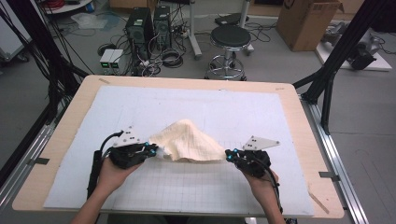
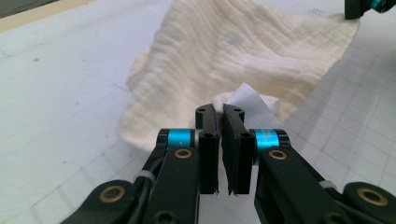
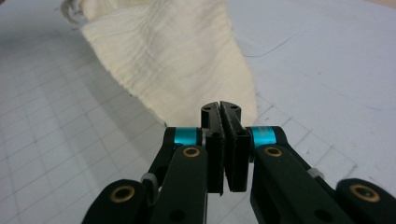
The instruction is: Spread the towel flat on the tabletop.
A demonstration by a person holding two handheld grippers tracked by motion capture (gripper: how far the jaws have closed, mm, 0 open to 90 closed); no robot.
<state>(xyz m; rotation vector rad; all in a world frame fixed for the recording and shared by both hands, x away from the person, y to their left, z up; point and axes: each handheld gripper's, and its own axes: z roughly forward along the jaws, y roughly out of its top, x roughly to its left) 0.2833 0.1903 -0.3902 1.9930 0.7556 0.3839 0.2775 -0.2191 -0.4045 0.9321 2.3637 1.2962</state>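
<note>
A cream, crinkled cloth point(image 1: 187, 140) hangs stretched between the two grippers, bunched up in the middle above the white gridded mat point(image 1: 187, 196). My left gripper point(image 1: 154, 151) is shut on the cloth's left corner, where a white label point(image 2: 245, 95) sticks out past the jaws. My left gripper point(image 2: 220, 112) has its jaws pressed together with cloth point(image 2: 224, 51) spreading away beyond them. At the cloth's right corner my right gripper point(image 1: 229, 155) is shut. In the right gripper view my right gripper point(image 3: 220, 108) pinches the tip of the cloth point(image 3: 173, 56).
The mat covers a wooden table point(image 1: 299, 107). Beyond the far edge stand a black stool point(image 1: 229, 39), computer towers point(image 1: 140, 25), cables and a cardboard box point(image 1: 306, 21). Black frame legs point(image 1: 336, 60) rise at both sides. The other gripper's tip point(image 2: 369, 7) shows far off.
</note>
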